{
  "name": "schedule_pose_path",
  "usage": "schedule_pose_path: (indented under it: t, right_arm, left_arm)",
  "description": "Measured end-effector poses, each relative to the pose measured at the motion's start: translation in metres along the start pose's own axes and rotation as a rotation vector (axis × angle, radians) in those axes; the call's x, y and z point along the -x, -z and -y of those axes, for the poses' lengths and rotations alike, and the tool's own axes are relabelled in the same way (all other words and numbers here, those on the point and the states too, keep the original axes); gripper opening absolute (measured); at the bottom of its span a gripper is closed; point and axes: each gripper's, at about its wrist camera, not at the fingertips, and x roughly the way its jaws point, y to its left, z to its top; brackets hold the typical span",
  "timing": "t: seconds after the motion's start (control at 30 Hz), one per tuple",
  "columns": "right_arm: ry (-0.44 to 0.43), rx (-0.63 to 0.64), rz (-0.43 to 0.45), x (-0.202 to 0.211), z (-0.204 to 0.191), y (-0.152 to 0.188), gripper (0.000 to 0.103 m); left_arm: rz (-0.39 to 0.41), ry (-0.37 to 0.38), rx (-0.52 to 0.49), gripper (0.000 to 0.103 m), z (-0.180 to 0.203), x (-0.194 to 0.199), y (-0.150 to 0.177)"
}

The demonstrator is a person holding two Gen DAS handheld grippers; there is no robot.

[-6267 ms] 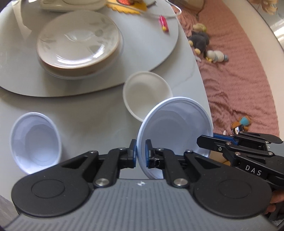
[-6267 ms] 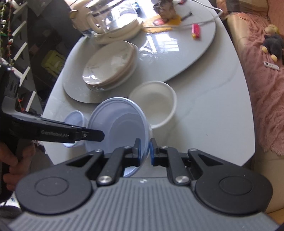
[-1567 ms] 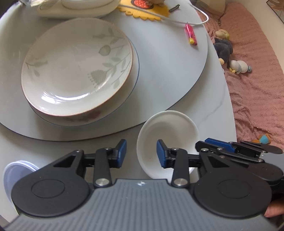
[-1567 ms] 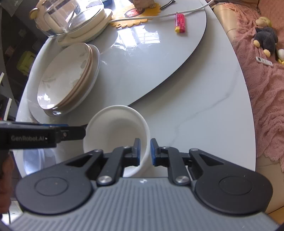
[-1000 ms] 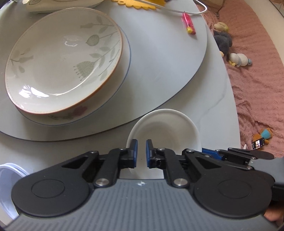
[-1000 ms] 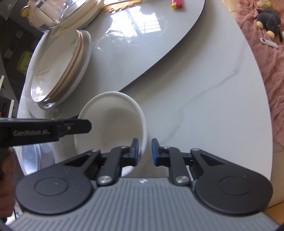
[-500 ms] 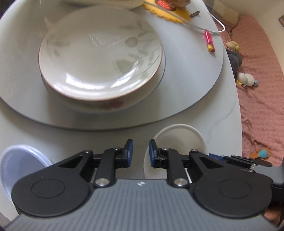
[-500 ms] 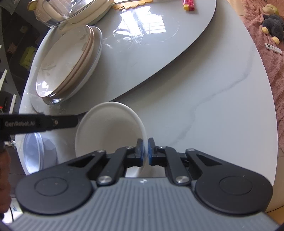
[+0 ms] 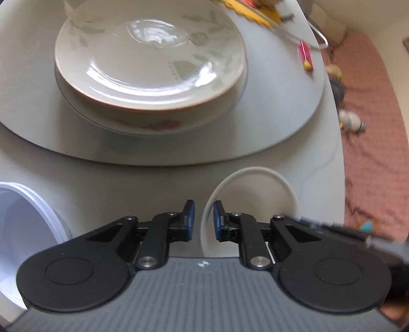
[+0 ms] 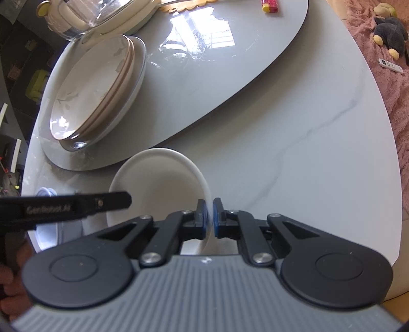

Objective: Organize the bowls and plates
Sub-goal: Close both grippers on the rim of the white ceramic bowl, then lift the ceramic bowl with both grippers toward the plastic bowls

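Note:
A white bowl (image 10: 153,184) rests on the marble table (image 10: 306,153), close in front of both grippers. My right gripper (image 10: 209,217) is shut on its right rim. In the left wrist view my left gripper (image 9: 204,219) straddles the left rim of the white bowl (image 9: 255,194). Its jaws are closing, and a thin gap still shows on each side of the rim. Its black finger (image 10: 102,203) crosses the bowl in the right wrist view. A stack of leaf-patterned plates (image 9: 150,56) (image 10: 94,86) sits on the grey turntable (image 9: 268,115). Clear plastic bowls (image 9: 25,229) stand nested at the left.
A glass-lidded pot (image 10: 89,15) and a red and yellow lighter (image 9: 305,55) lie farther back on the turntable. The table edge curves down the right side, with a pink blanket (image 9: 370,127) and soft toys (image 10: 391,33) beyond it. A hand shows at lower left.
The clear bowl that both grippers held is now down at the left. My right gripper has shut on the white bowl's rim. My left gripper shifted sideways and rolled, and its jaws widened, then narrowed.

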Motion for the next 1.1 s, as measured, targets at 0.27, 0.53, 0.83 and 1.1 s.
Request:
schedule_pose_path:
  t: [0.27,0.53,0.83,1.1]
  right_arm:
    - [-0.001,-0.003,0.037,0.015,-0.011,0.004,0.008]
    - [-0.024,0.007,0.048,0.036,-0.035,0.013,0.008]
    - [-0.061,0.032,0.072,0.053,-0.068,0.021,0.008]
    - [-0.113,0.013,0.114,0.078,-0.095,0.020,0.008]
  left_arm:
    - [0.039,0.023,0.038,0.012,-0.006,0.022,0.008]
    - [0.054,0.005,0.079,0.012,-0.021,0.059,0.019]
    - [0.077,0.004,0.051,0.012,-0.043,0.104,0.027]
    - [0.054,0.065,0.106,0.012,-0.069,0.140,0.033]
